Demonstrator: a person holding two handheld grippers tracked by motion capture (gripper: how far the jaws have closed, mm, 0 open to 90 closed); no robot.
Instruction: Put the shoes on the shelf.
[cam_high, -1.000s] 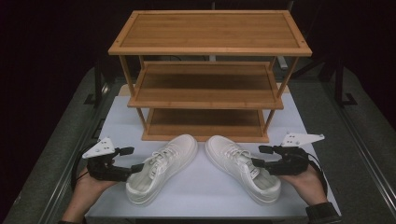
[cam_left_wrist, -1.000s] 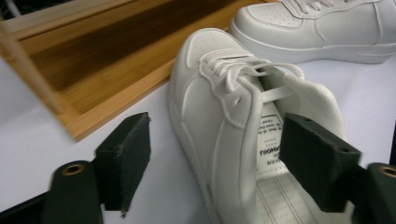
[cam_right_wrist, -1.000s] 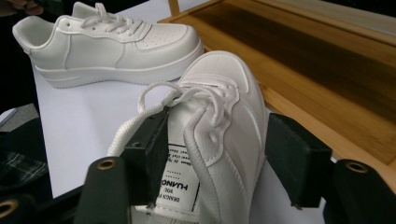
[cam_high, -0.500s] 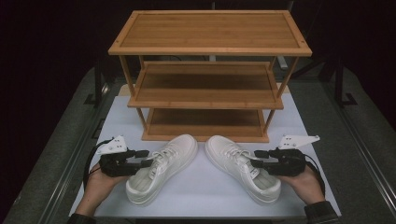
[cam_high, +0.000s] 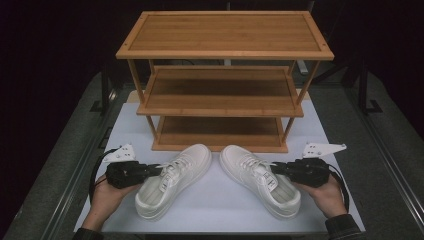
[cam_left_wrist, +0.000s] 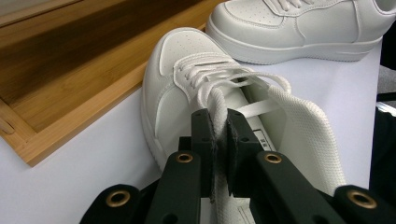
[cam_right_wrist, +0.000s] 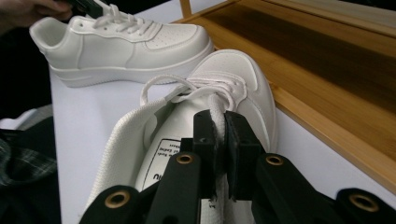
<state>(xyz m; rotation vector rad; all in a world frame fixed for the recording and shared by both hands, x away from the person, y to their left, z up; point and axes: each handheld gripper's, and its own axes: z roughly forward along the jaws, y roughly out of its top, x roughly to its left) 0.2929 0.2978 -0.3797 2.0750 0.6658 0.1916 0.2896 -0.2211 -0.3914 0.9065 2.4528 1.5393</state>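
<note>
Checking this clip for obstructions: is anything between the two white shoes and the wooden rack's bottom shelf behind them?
Nothing visible. The left shoe and right shoe sit toes toward the rack, with bare white table before its bottom shelf. The left gripper and right gripper each pinch a shoe's collar.

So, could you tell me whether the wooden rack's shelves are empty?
Empty: all three shelves of the wooden rack are bare; both shoes sit on the table.

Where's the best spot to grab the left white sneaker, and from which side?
Grip the left sneaker by its padded collar edge, coming from the heel side: the opening faces the person, and that edge is thin enough for the jaws. The left gripper is already shut there.
</note>
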